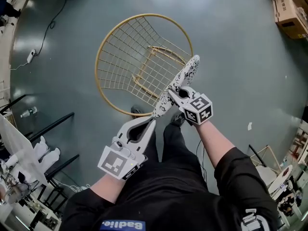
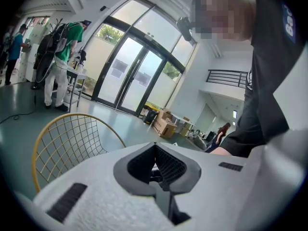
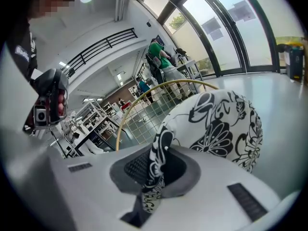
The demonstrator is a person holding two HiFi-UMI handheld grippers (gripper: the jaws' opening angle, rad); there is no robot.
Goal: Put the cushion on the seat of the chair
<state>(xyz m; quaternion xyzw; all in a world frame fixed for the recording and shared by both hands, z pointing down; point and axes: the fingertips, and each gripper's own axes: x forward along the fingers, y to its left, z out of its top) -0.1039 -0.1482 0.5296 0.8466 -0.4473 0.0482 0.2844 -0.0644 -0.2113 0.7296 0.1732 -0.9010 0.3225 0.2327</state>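
A gold wire chair (image 1: pixel 144 64) stands on the grey floor just ahead of my feet, its seat bare. The cushion (image 1: pixel 180 81), white with a black flower print, hangs edge-on over the chair's near right rim. My right gripper (image 1: pixel 175 94) is shut on its edge; in the right gripper view the printed fabric (image 3: pixel 216 124) runs between the jaws of the right gripper (image 3: pixel 156 165), with the chair (image 3: pixel 144 114) behind. My left gripper (image 1: pixel 151 120) sits at the cushion's lower end. In its own view the left gripper (image 2: pixel 155 150) looks shut, no cushion shows, and the chair (image 2: pixel 62 143) is at left.
Cardboard boxes (image 1: pixel 291 8) lie at the far right. Black racks (image 1: pixel 53 124) and cluttered benches stand at the left, and a cable (image 1: pixel 48 28) trails across the floor. People (image 2: pixel 60 57) stand by a table near glass doors.
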